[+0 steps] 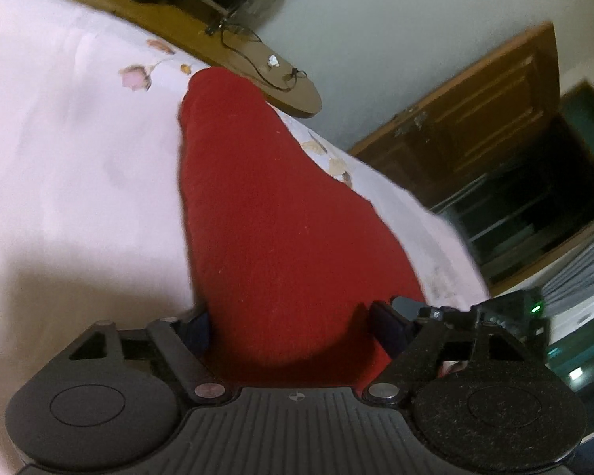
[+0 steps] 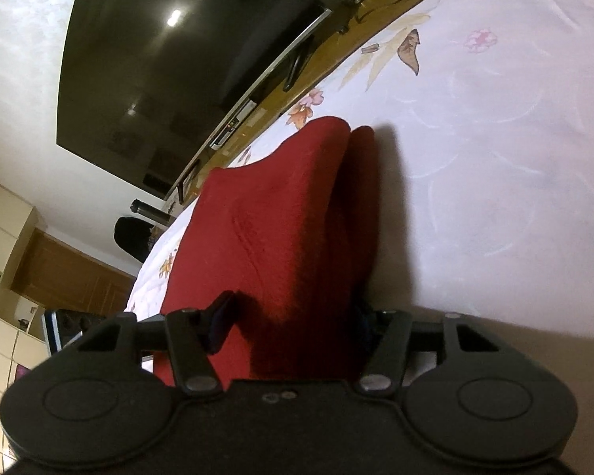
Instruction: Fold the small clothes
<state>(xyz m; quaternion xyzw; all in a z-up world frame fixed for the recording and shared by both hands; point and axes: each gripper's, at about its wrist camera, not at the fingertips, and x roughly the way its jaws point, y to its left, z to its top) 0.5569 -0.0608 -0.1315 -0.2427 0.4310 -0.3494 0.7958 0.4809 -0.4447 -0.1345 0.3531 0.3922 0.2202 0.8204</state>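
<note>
- Left wrist view: a red garment [image 1: 273, 213] lies on a bed's pale floral sheet [image 1: 67, 150], running between the fingers of the left gripper [image 1: 293, 324], which stand apart; whether the pads touch the cloth is unclear.
- Only this view shows a wooden door [image 1: 475, 118] and a cable [image 1: 257, 63] on a wooden ledge [image 1: 293, 99].
- Right wrist view: the same garment, folded double, sits between the right gripper [image 2: 293, 316] fingers, also apart.
- Only here appears a dark television [image 2: 170, 59].

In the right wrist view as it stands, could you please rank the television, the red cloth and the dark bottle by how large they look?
1. Television
2. Red cloth, close behind; it lies much nearer the camera, so this order is unsure
3. Dark bottle, clearly smallest
</note>
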